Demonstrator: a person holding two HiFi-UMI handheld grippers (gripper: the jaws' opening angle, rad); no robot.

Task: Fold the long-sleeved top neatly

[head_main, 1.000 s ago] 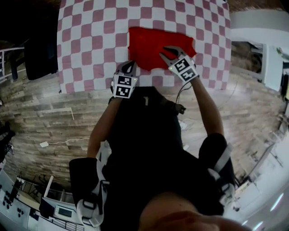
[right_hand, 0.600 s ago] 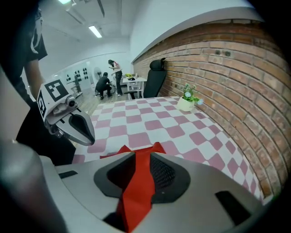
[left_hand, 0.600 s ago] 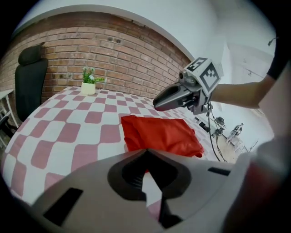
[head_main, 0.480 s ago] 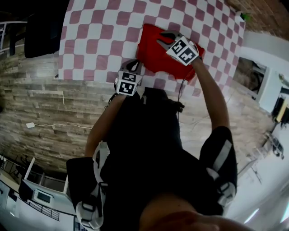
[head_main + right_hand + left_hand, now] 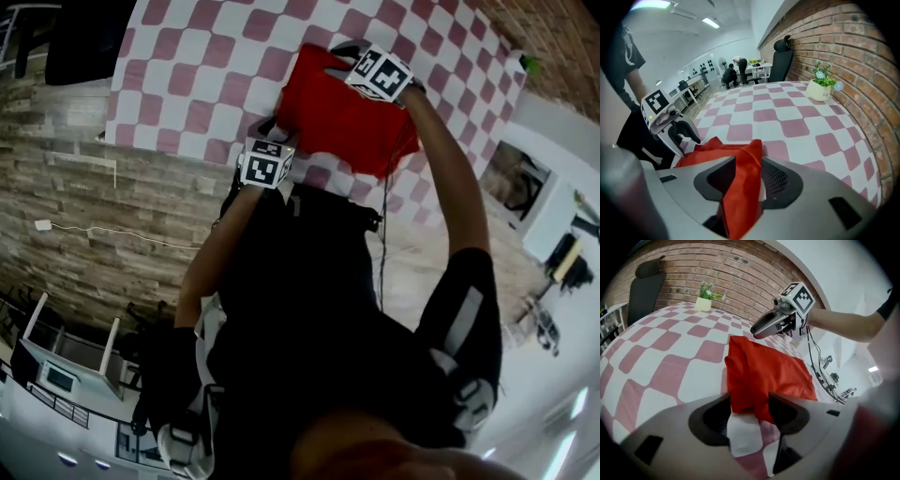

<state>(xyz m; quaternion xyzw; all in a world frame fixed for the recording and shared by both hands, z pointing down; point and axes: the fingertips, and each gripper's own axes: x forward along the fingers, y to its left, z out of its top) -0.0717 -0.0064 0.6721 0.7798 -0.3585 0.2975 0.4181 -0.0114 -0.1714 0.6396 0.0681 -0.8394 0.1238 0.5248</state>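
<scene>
**Q:** where's the top relative to your grippers right now?

**me:** the top [image 5: 347, 117] is a folded red bundle on the table [image 5: 187, 84], close to my edge; its long axis looks to run from my left off to my right, a bit skewed to the checks; both grippers are on the short end at my left; left gripper [image 5: 274, 127] at the near corner, right gripper [image 5: 336, 49] at the far corner; so the cloth isn't ahead of either one, it's right in the gap of each

**Q:** gripping it or not?

**me:** not, I'd say; both sets of jaws have just been opening; the left ones stand wide with the near corner lying slack between them; the right ones are spread too, but a ridge of cloth stands up between them and seems to lean on one pad; that's the side I'd watch

**Q:** pose?

**me:** both point steeply down; left forearm tucked in at the table's near edge, right arm stretched out across the bundle; my guess is the next move is backing out, and it should go up along the jaws, not sideways, or the right one drags that ridge and spoils the fold
</scene>
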